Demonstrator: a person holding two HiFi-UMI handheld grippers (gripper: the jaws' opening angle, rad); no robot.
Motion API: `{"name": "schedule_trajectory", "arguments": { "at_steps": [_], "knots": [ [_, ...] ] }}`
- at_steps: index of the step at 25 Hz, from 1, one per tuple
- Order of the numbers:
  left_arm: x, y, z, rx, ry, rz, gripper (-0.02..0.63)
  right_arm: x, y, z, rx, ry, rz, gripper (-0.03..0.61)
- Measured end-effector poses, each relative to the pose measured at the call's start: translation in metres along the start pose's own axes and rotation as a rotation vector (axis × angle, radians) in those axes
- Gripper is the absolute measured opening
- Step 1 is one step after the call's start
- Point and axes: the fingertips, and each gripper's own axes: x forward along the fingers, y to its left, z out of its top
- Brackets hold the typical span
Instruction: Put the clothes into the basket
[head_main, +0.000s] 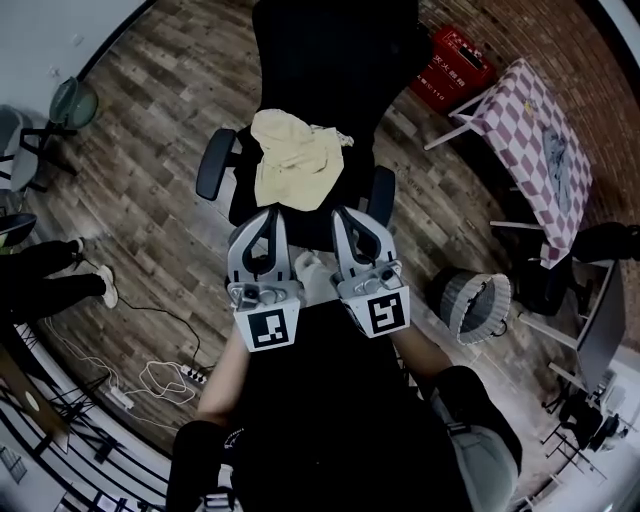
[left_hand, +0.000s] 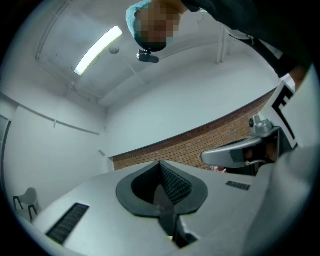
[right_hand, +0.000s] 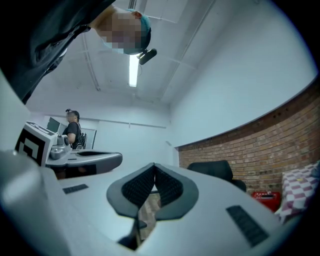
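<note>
Clothes (head_main: 296, 160) are lying in a heap on the chair (head_main: 330, 60) seat, with nothing in the basket (head_main: 478, 305) yet, so we haven't really started. Our left gripper (head_main: 268, 212) and right gripper (head_main: 346, 212) both have their jaws closed and empty.

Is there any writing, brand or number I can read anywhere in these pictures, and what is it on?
Red crate: white print on its side, too small and blurred to read.
Left gripper and right gripper: each cube bears a black-and-white square marker, a pattern, not words.
Checked cloth: a grey print, unreadable.
Nothing else is legible.
</note>
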Motion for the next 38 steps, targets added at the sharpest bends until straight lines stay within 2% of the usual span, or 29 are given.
{"name": "schedule_trajectory", "arguments": {
  "at_steps": [9,14,19,23,30,33,38],
  "knots": [
    [0.051,0.012,-0.036,-0.022,0.061,0.022,0.014,0.041,-0.038,-0.029,0.031,0.043,-0.015,0.009],
    [0.07,0.011,-0.065,-0.046,0.103,-0.022,0.014,0.049,-0.058,-0.064,0.062,0.115,-0.099,0.009],
    [0.088,0.011,-0.111,-0.078,0.144,-0.098,0.014,0.057,-0.07,-0.113,0.09,0.197,-0.212,0.009],
    [0.095,0.013,-0.154,-0.091,0.175,-0.168,0.014,0.061,-0.075,-0.161,0.088,0.262,-0.308,0.009],
    [0.095,0.019,-0.238,-0.108,0.213,-0.276,0.014,0.062,-0.069,-0.264,0.157,0.37,-0.47,0.009],
    [0.098,0.019,-0.271,-0.111,0.235,-0.295,0.014,0.065,-0.063,-0.322,0.178,0.447,-0.488,0.009],
    [0.097,0.01,-0.319,-0.113,0.281,-0.324,0.014,0.067,-0.058,-0.404,0.195,0.552,-0.465,0.011]
  ]
}}
